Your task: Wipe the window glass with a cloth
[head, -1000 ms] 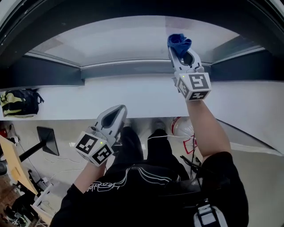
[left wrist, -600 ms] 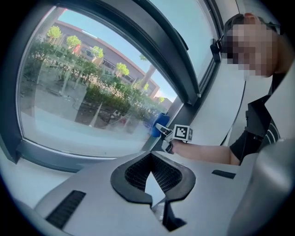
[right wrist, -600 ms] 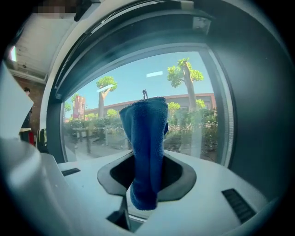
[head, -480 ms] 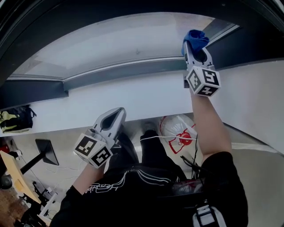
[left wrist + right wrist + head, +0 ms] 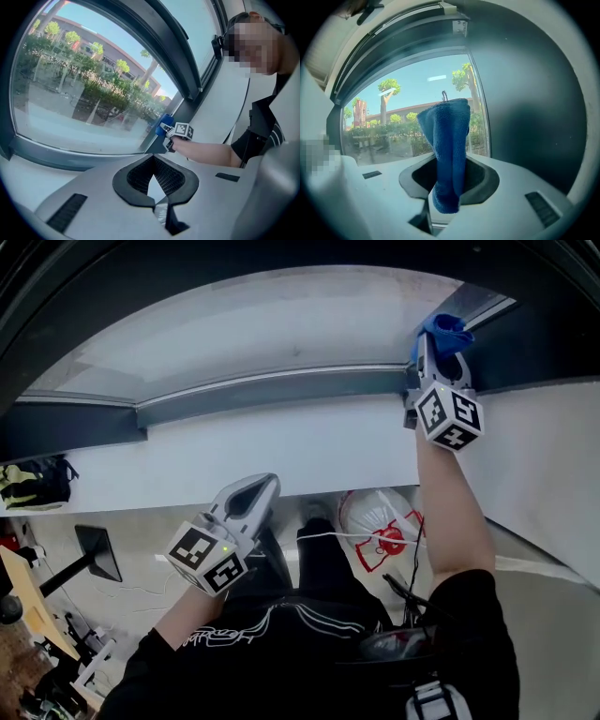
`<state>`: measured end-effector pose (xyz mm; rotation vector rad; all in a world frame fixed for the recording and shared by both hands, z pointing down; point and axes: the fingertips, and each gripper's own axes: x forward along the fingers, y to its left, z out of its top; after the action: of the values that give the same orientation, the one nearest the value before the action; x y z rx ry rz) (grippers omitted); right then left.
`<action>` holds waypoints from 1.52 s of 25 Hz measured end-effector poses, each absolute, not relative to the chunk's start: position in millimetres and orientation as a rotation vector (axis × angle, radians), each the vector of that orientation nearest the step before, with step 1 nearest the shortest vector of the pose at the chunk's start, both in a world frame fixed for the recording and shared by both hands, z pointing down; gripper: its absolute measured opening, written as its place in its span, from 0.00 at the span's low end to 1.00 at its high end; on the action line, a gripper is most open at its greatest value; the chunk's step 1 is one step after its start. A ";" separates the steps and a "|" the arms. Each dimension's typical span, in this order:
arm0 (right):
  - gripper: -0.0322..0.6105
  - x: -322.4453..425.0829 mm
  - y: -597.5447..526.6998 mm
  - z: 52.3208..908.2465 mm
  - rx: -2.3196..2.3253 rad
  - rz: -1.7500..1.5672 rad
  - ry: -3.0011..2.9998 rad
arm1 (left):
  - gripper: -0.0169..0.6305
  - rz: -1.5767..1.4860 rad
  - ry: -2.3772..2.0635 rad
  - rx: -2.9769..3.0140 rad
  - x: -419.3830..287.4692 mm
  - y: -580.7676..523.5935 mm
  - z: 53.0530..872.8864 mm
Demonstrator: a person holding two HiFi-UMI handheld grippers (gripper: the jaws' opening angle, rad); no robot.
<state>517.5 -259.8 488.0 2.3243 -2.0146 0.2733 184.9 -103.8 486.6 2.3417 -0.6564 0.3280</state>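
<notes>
holding one blue cloth [image 5: 447, 140] pinched in the right gripper [image 5: 449, 185] fingers, long axis standing straight up out of them, at the right edge of the window glass [image 5: 262, 324]. we judge the open pane lies to its left. left gripper [image 5: 157, 199], fingers pressed together on nothing, hangs low, well apart. one cloth, two grippers.

Grippers: 2, the left gripper [image 5: 262, 486] and the right gripper [image 5: 433, 341]. Blue cloth [image 5: 446, 328]: 1; window glass [image 5: 262, 329]: 1 pane counted in the head view; white sill [image 5: 281, 451]: 1. Bags: 2, namely 1 black-and-yellow bag [image 5: 33, 482] and 1 white bag with red print [image 5: 375, 514].
</notes>
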 end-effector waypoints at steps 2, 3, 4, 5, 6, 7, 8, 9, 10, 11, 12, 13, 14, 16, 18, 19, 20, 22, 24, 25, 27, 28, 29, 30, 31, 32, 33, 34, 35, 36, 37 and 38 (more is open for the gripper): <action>0.20 520.3 -258.5 488.7 2.334 0.281 -2.007 | 0.03 0.318 -0.653 2.344 183.8 -105.1 487.5; 0.20 520.0 -257.5 488.1 2.335 0.276 -2.002 | 0.03 0.311 -0.649 2.347 182.0 -106.1 487.8; 0.20 518.1 -256.5 486.9 2.335 0.270 -1.998 | 0.03 0.303 -0.646 2.350 179.1 -107.5 487.9; 0.20 514.7 -255.4 485.3 2.336 0.263 -1.998 | 0.03 0.295 -0.647 2.351 175.2 -109.1 488.0; 0.20 509.6 -254.3 483.7 2.334 0.255 -2.001 | 0.03 0.287 -0.651 2.349 170.7 -110.5 488.3; 0.20 502.7 -253.1 482.7 2.329 0.245 -2.009 | 0.03 0.280 -0.656 2.345 165.8 -111.6 488.9; 0.20 493.9 -251.8 482.6 2.317 0.234 -2.018 | 0.03 0.275 -0.659 2.342 160.8 -112.3 489.9; 0.20 482.9 -250.6 483.5 2.300 0.222 -2.031 | 0.03 0.271 -0.661 2.341 155.2 -113.0 491.4; 0.20 469.2 -249.8 484.9 2.276 0.209 -2.047 | 0.03 0.267 -0.663 2.340 148.6 -114.1 493.0; 0.20 452.5 -249.4 486.4 2.246 0.195 -2.068 | 0.03 0.262 -0.667 2.338 140.5 -115.7 494.2; 0.20 432.6 -249.4 487.5 2.208 0.181 -2.095 | 0.03 0.255 -0.675 2.334 130.7 -117.6 494.8; 0.20 410.2 -249.5 488.4 2.165 0.166 -2.127 | 0.03 0.247 -0.687 2.329 119.6 -119.6 494.9; 0.20 385.7 -249.6 489.5 2.116 0.151 -2.163 | 0.03 0.240 -0.699 2.323 107.4 -121.7 494.9; 0.20 332.1 -250.1 491.8 2.013 0.129 -2.244 | 0.03 0.231 -0.728 2.316 80.1 -125.7 495.6; 0.20 275.6 -253.2 494.2 1.908 0.124 -2.331 | 0.03 0.227 -0.778 2.303 48.6 -129.9 497.9; 0.20 247.0 -255.9 495.7 1.852 0.129 -2.377 | 0.03 0.223 -0.812 2.290 31.8 -131.7 499.1; 0.20 218.4 -258.9 497.4 1.794 0.137 -2.423 | 0.03 0.217 -0.846 2.275 15.0 -133.2 499.7; 0.20 162.1 -264.3 501.9 1.678 0.158 -2.513 | 0.03 0.203 -0.904 2.248 -17.9 -135.6 499.2; 0.20 106.8 -269.2 509.2 1.563 0.177 -2.595 | 0.03 0.190 -0.951 2.228 -51.0 -137.6 498.3; 0.20 80.1 -272.1 513.3 1.509 0.179 -2.628 | 0.03 0.184 -0.975 2.218 -68.1 -139.0 498.4; 0.20 30.2 -279.6 520.4 1.421 0.171 -2.678 | 0.03 0.173 -1.023 2.197 -102.6 -143.0 499.7; 0.20 7.3 -283.3 523.6 1.384 0.169 -2.699 | 0.03 0.168 -1.048 2.185 -119.4 -144.6 501.1; 0.20 -14.3 -286.5 527.1 1.350 0.172 -2.717 | 0.03 0.163 -1.073 2.173 -135.6 -145.3 503.2; 0.20 -34.9 -289.1 531.0 1.319 0.177 -2.733 | 0.03 0.159 -1.097 2.158 -151.4 -145.1 505.6; 0.20 -54.8 -291.2 535.0 1.289 0.184 -2.748 | 0.03 0.156 -1.119 2.144 -166.7 -144.3 508.3; 0.20 -73.7 -293.0 539.3 1.261 0.190 -2.762 | 0.03 0.152 -1.139 2.129 -181.4 -143.2 511.2; 0.20 -91.4 -294.7 544.0 1.234 0.196 -2.773 | 0.03 0.148 -1.157 2.116 -195.3 -142.0 514.1; 0.20 -107.7 -296.6 549.5 1.209 0.202 -2.782 | 0.03 0.144 -1.177 2.103 -208.3 -140.8 517.2; 0.20 -122.5 -298.5 556.4 1.184 0.210 -2.788 | 0.03 0.138 -1.198 2.090 -220.3 -139.4 520.2; 0.20 -136.1 -300.7 564.5 1.160 0.220 -2.789 | 0.03 0.131 -1.222 2.081 -231.1 -138.2 522.9; 0.20 -148.9 -303.5 573.4 1.136 0.229 -2.788 | 0.03 0.123 -1.249 2.075 -241.0 -137.3 525.3; 0.20 -161.2 -306.7 581.9 1.112 0.236 -2.785 | 0.03 0.116 -1.275 2.070 -250.0 -136.6 527.4</action>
<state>-161.2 -306.7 581.9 1.1119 -2.7850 0.2358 -250.0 -136.6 527.4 2.0704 -1.2748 0.1158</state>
